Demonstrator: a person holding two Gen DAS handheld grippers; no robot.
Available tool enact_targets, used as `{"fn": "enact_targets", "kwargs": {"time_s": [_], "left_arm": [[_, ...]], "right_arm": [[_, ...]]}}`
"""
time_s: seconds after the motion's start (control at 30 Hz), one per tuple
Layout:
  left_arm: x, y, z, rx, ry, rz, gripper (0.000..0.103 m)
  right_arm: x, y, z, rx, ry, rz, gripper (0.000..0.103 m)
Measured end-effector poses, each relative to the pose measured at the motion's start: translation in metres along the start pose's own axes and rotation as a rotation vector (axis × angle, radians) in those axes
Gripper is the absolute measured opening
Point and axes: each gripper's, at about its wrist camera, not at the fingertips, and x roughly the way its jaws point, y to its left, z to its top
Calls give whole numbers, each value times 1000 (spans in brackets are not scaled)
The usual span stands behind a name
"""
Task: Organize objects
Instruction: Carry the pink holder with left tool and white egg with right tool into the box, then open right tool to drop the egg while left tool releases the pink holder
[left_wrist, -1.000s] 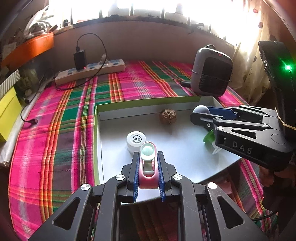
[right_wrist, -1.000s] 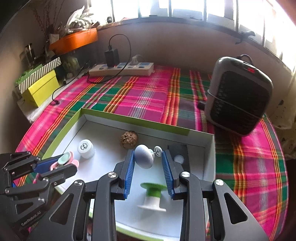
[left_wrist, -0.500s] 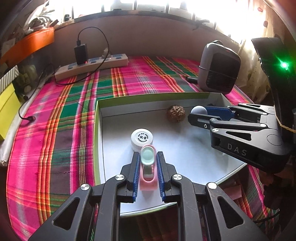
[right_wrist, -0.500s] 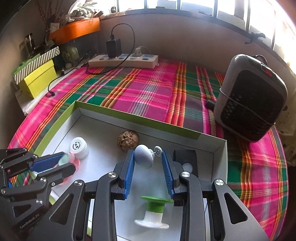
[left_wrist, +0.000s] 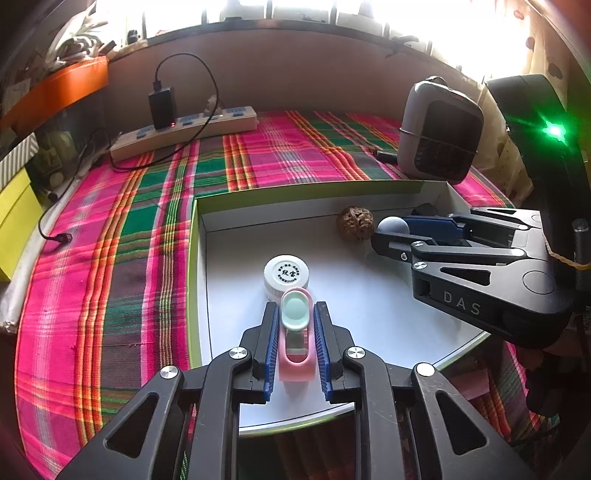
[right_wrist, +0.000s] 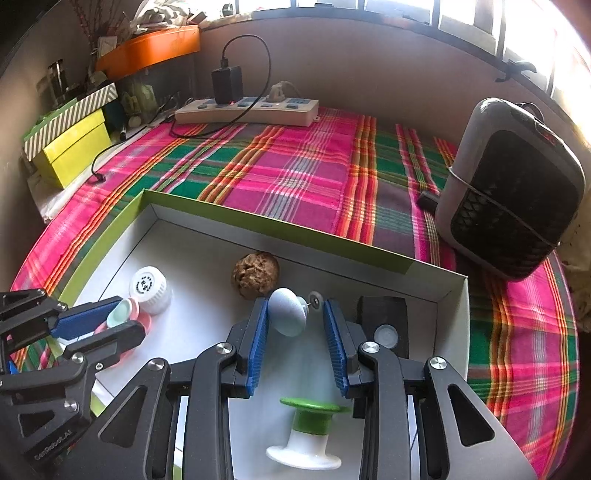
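Objects for organizing lie in a shallow white box (right_wrist: 448, 295) with a green outer edge, set on a pink and green plaid cloth (right_wrist: 295, 166).

Far left, outside the box: a yellow box (right_wrist: 74, 147) and, farther back, a power strip (right_wrist: 247, 110) with a black adapter plugged in.

Left section of the box: the left gripper (left_wrist: 295, 339) is closed on a pink holder (left_wrist: 295, 354) carrying a mint-green oval cap; the blue pads (left_wrist: 272, 343) touch both long sides. The holder looks light, rigid and smooth, so it may slip. Grip the flat long sides, not the rounded cap. Just beyond it stands a white screw cap (left_wrist: 286, 275) with printed characters, touching or almost touching the holder.

Centre: a brown walnut (right_wrist: 255, 275) rests near the far wall. It appears hard, rough and liable to roll.

Centre right: the right gripper (right_wrist: 298, 328) holds a pale blue knob (right_wrist: 287, 312) with a thin metal pin. The knob presses the left pad; the pin points toward the right pad, and contact there cannot be confirmed. The pin looks bendable; grip the rounded head.

Near edge: a green-topped white spool (right_wrist: 306, 432) stands upright.

Right: a black block (right_wrist: 384, 321) with a pale round insert lies near the right wall. Outside the box stands a grey heater (right_wrist: 513, 188).
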Motion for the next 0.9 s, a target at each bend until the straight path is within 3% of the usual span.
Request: {"fn": "enact_targets", "kwargs": {"time_s": [0.6, 0.77, 0.9], "left_arm": [[0, -7, -1, 15, 1, 3, 30], [-2, -7, -1, 9, 1, 5, 33], [-4, -6, -1, 3, 0, 5, 34]], "right_arm": [[0, 3, -1, 6, 5, -22, 33], [-2, 4, -2, 12, -2, -24, 44], [-6, 4, -2, 18, -10, -35, 44]]}}
